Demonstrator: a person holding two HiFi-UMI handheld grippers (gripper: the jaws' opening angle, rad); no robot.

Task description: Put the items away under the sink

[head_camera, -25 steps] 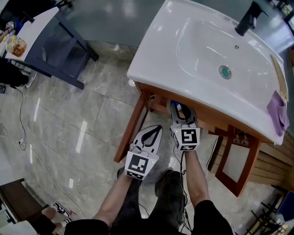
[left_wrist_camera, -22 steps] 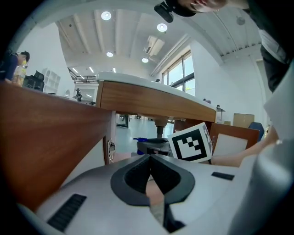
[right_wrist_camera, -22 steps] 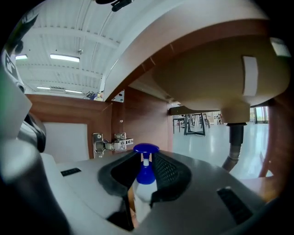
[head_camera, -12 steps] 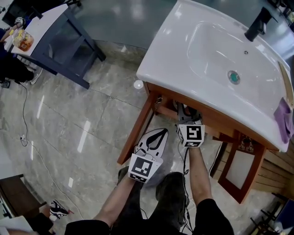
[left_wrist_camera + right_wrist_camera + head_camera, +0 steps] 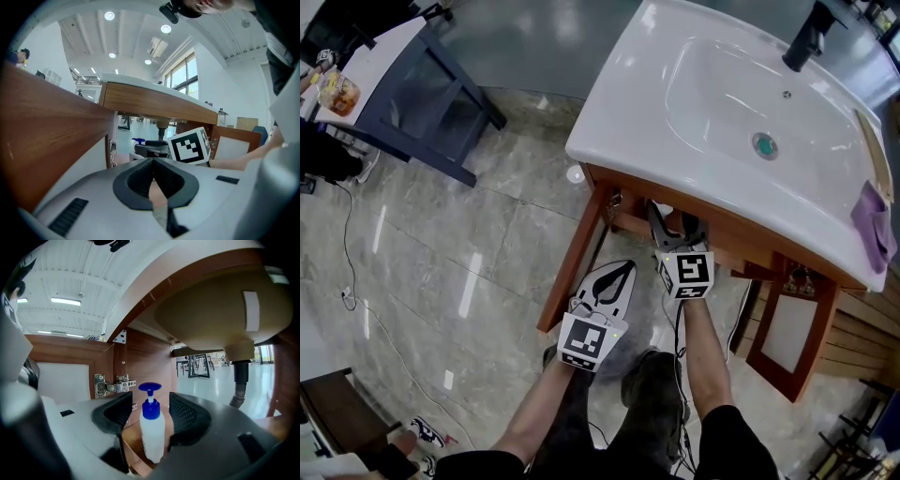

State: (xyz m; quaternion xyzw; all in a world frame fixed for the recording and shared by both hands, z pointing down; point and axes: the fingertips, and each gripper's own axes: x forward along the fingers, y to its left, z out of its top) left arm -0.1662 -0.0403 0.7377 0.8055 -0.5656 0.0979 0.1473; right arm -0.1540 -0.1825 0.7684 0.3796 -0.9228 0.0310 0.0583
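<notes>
Two tongs in play: your right tongs (image 5: 150, 411) have just been opening, spread either side of the pump bottle (image 5: 152, 434) standing upright in the cabinet (image 5: 140, 357) under the sink (image 5: 722, 103). Your left tongs (image 5: 152, 164) are pressed together, empty.

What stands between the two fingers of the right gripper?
A white pump bottle, upright, untouched; the right gripper has just been opening. The right gripper view shows it.
</notes>
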